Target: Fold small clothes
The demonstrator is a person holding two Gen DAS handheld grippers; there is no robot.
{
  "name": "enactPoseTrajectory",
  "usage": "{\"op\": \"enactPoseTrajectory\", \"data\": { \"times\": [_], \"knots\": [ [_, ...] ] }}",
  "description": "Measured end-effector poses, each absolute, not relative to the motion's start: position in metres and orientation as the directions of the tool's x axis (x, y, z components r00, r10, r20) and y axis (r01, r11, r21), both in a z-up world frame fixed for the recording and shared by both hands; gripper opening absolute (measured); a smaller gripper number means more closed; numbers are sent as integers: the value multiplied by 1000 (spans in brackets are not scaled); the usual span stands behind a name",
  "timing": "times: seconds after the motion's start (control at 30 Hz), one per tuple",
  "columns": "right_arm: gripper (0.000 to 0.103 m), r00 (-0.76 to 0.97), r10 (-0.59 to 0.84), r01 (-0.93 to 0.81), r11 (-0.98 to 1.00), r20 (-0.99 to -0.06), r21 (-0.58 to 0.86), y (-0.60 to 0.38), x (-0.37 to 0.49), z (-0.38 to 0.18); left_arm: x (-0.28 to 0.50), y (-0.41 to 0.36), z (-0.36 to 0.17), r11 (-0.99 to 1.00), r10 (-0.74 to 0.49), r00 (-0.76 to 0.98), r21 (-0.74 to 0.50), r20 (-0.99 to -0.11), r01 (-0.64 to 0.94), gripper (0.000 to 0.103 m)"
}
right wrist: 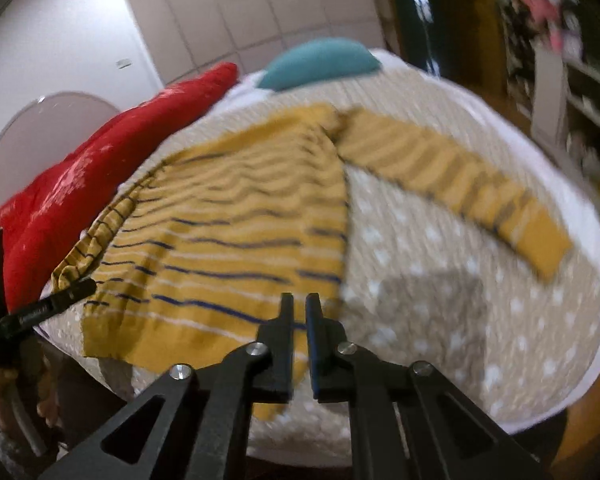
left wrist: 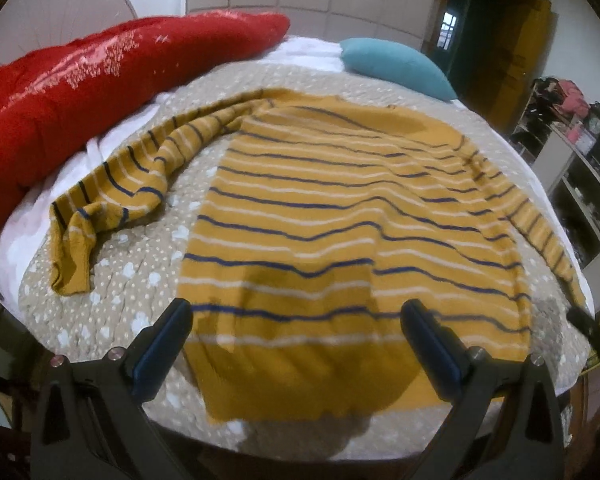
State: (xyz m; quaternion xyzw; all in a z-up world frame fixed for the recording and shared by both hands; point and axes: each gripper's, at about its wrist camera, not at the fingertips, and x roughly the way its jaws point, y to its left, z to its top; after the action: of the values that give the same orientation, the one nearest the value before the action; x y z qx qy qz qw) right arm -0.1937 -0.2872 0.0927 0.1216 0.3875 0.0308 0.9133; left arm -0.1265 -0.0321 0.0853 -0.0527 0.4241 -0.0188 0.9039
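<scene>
L gripper [left wrist: 296,312]: jaws held wide apart, nothing gripped, sweater [left wrist: 340,216] hem seen just beyond/between tips | sweater: laid flat on bed [left wrist: 120,300], sleeves spread L & R | R gripper [right wrist: 300,304]: jaws nearly closed, empty, poised above hem's R corner.

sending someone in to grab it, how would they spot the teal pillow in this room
Start at the bed with the beige dotted quilt, where a mustard striped sweater lies spread flat. Look past the sweater's collar to the far end of the bed: the teal pillow rests there on white bedding. It is small, plain and blue-green, unlike the long red patterned bolster along the bed's side.
</scene>
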Motion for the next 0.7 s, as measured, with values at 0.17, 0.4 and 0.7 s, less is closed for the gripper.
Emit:
{"op": "enactPoseTrajectory", "data": {
  "times": [0.17,0.4,0.7],
  "knots": [
    [29,705,104,38,982,-701,184,-250,-178,102,-149,-40,90,998,-44,650,-65,-759,-9,103],
    [46,716,43,102,981,-696,166,-216,-190,84,-175,-51,80,998,-60,647,-66,-761,15,103],
    [55,666,-3,168,975,-746,147,-221,-194,59,-182,-70,77,996,-87,656,-48,-750,77,103]
  ]
}}
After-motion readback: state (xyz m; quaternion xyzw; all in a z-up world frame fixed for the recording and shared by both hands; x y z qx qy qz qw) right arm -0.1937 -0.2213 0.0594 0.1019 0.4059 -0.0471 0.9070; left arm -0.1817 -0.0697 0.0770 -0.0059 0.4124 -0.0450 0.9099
